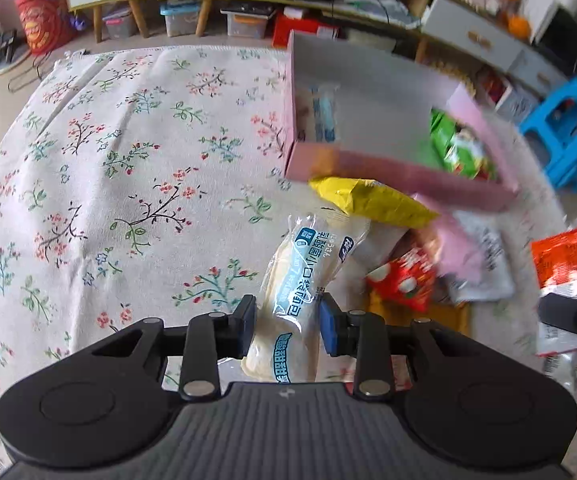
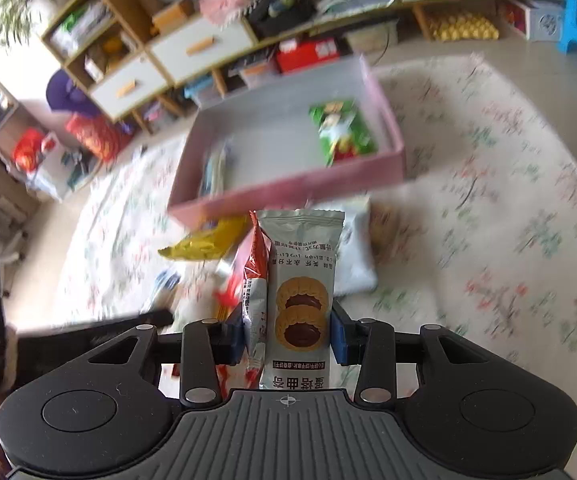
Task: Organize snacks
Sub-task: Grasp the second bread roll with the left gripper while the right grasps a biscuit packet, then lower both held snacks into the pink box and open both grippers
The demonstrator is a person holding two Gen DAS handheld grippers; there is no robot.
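Left tool (image 1: 287, 330) clamping bread packet (image 1: 306, 280), seemingly lifted

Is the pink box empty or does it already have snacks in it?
Not empty. The pink box holds a green packet on one side and a pale blue-printed packet against the opposite wall.

I hold a clear bread pack (image 1: 308, 280) in my left fingers, a grey cookie pack (image 2: 302, 300) and red pack (image 2: 257, 280) in my right; the pink box (image 2: 288, 192) lies beyond.

Bare floral cloth (image 1: 108, 184) left of pink box (image 1: 400, 176); snack pile (image 1: 404, 276) crowding its near wall.
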